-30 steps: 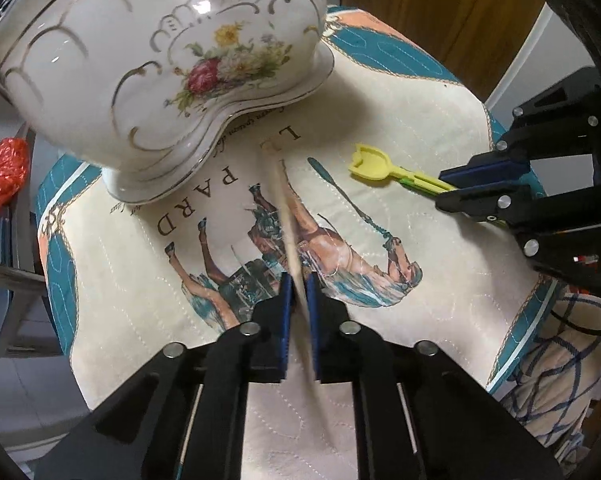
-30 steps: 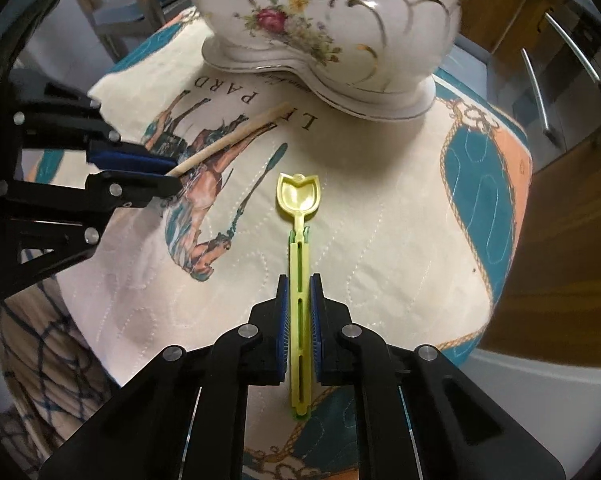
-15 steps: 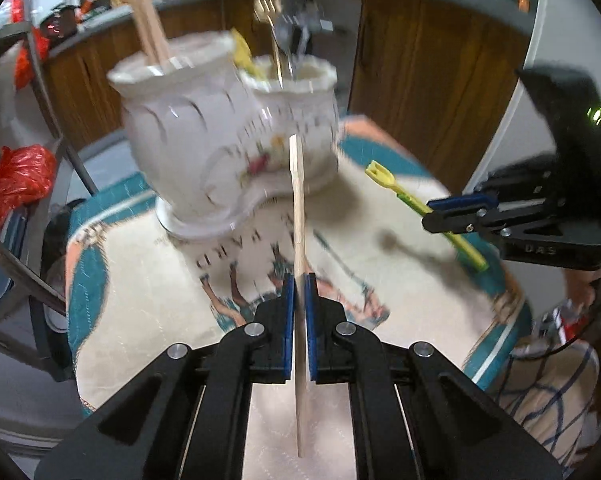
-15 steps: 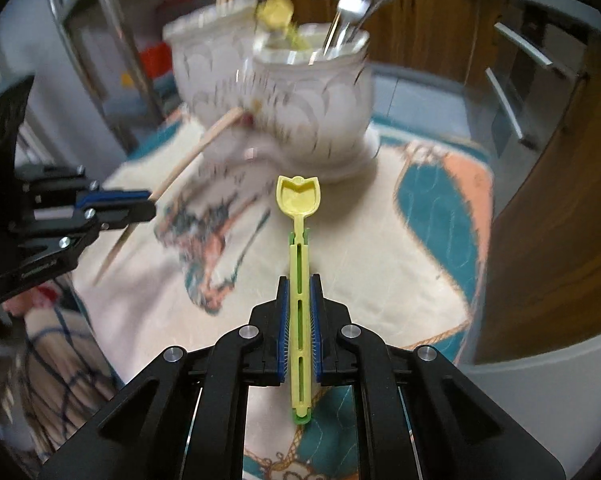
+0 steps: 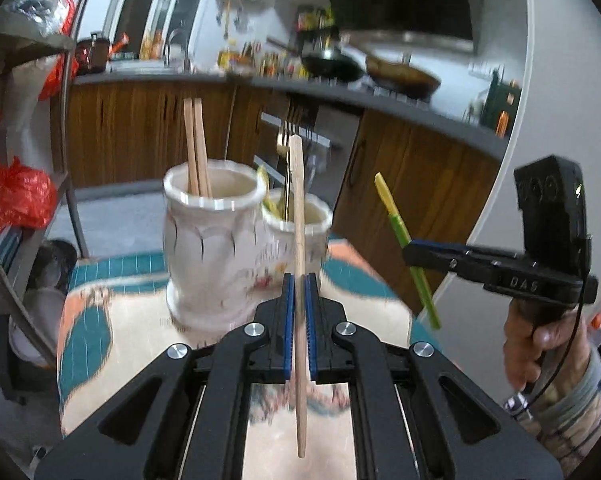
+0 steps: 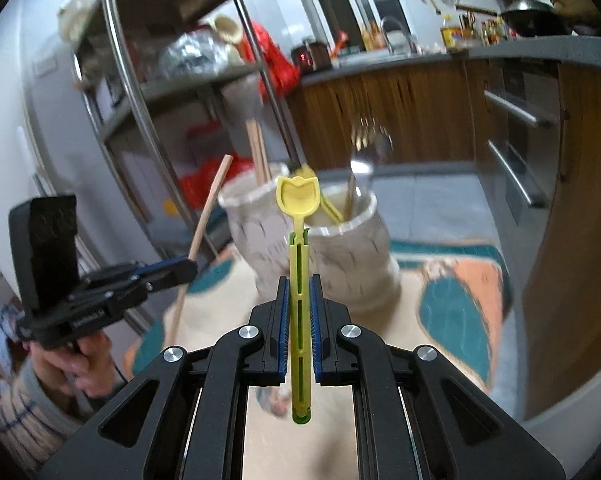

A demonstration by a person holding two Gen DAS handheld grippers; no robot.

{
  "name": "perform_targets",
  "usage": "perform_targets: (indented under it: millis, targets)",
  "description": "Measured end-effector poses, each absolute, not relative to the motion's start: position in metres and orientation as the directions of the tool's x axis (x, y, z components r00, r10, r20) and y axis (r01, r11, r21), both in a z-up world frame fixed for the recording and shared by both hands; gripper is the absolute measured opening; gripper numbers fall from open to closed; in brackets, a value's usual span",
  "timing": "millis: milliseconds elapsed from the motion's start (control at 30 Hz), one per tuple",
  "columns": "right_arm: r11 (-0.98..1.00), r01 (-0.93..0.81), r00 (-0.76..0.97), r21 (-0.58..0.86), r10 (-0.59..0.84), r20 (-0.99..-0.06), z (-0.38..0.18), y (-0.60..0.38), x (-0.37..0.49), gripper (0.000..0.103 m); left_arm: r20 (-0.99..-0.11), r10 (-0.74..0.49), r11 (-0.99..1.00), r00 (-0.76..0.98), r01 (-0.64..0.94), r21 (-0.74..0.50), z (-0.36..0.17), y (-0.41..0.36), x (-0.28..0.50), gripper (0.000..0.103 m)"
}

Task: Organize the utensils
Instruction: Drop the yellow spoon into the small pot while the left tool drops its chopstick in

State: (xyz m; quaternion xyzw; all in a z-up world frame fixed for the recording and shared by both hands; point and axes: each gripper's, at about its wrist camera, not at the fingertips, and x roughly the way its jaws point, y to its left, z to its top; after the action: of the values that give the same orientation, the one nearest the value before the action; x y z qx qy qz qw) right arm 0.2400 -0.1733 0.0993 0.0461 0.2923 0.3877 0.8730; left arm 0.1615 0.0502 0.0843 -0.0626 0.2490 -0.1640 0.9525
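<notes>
Left wrist view showed my left gripper (image 5: 299, 332) clamped on a single wooden chopstick (image 5: 298, 216), its fingers closed tight on the shaft a little below the middle. The stick stood nearly upright, long axis running straight away from the fingers, tip well above the rim of the ceramic holder (image 5: 210, 248). That holder sat on the patterned cloth of the table (image 5: 112, 344), directly ahead of the gripper. It had two cups. The left-hand one already carried a pair of chopsticks (image 5: 194, 148); the right-hand cup (image 5: 316, 220) held a fork and something yellow-green, blurred.

My right gripper (image 6: 299, 332) was closed on a yellow-green plastic spoon (image 6: 298, 240), handle gripped between the fingers, bowl upward and also roughly vertical. In its own view the spoon lined up just in front of the right-hand cup, where a similar yellow utensil (image 6: 328, 208) leaned.

I judged that the coming move turned on each stick's tilt against its cup mouth: the chopstick lay ahead of, and slightly right of, the chopstick cup, so it wanted a shift left and a drop tip-first. Neither arm looked clearly nearer.

Only one piece of writing could be read: raised letters on the right gripper's body, which looked like "DAS". Any lettering on the cloth was smeared by motion.
</notes>
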Motion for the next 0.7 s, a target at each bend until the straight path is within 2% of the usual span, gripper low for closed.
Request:
perform_targets:
  millis: [100,200,400,700]
  targets:
    - [0.685,-0.653,0.550,0.323,0.722,-0.421,0.104,-0.172,0.243,0.010,-0.357,-0.337,0.939,0.871,0.282,-0.198,0.095,0.055,0.163,0.005]
    - [0.679,-0.652,0.572,0.339,0.733,-0.368,0.103,-0.169,0.248,0.010,-0.315,-0.330,0.939,0.890,0.275,-0.206,0.104,0.059,0.169,0.005]
    - [0.684,-0.635,0.603,0.359,0.729,-0.324,0.100,-0.166,0.269,0.010,-0.173,-0.298,0.930,0.939,0.245,-0.272,0.119,0.073,0.184,0.005]
    - [0.667,-0.650,0.632,0.363,0.740,-0.230,0.116,-0.150,0.295,0.010,-0.053,-0.242,0.931,0.969,0.217,-0.293,0.138,0.081,0.206,0.005]
